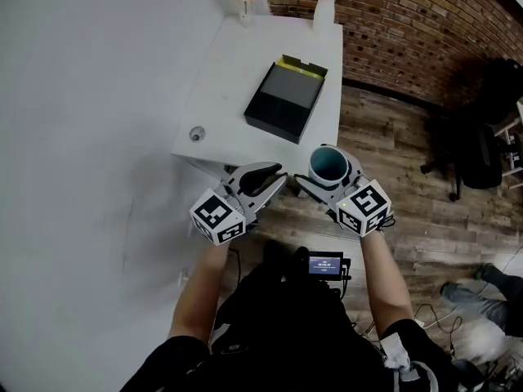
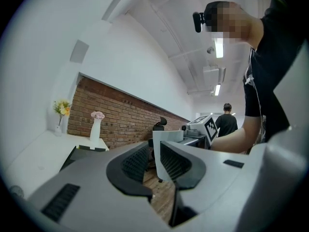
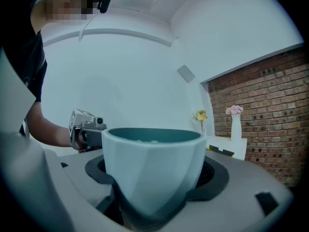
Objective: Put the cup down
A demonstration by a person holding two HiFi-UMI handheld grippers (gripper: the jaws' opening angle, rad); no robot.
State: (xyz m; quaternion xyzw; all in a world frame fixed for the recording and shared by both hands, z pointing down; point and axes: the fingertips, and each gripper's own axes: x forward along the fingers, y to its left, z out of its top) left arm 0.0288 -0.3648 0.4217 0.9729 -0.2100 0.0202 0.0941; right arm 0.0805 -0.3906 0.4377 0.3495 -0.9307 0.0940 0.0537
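A pale faceted cup (image 1: 328, 164) with a teal inside sits upright between the jaws of my right gripper (image 1: 327, 174), which is shut on its sides. In the right gripper view the cup (image 3: 152, 173) fills the space between both pads of the gripper (image 3: 153, 187). It hangs in the air just off the near edge of the white table (image 1: 237, 80), over the wooden floor. My left gripper (image 1: 280, 180) is beside it on the left, jaws only slightly apart and empty. In the left gripper view the narrow gap of the left gripper (image 2: 153, 151) shows the floor behind it.
On the table lies a black box (image 1: 288, 98) with a yellow flap, two flower vases (image 1: 324, 6) (image 1: 243, 5) stand at the far end, and there is a small round thing (image 1: 196, 134) near the left edge. A black office chair (image 1: 474, 149) stands at the right. A person (image 2: 227, 122) stands far off.
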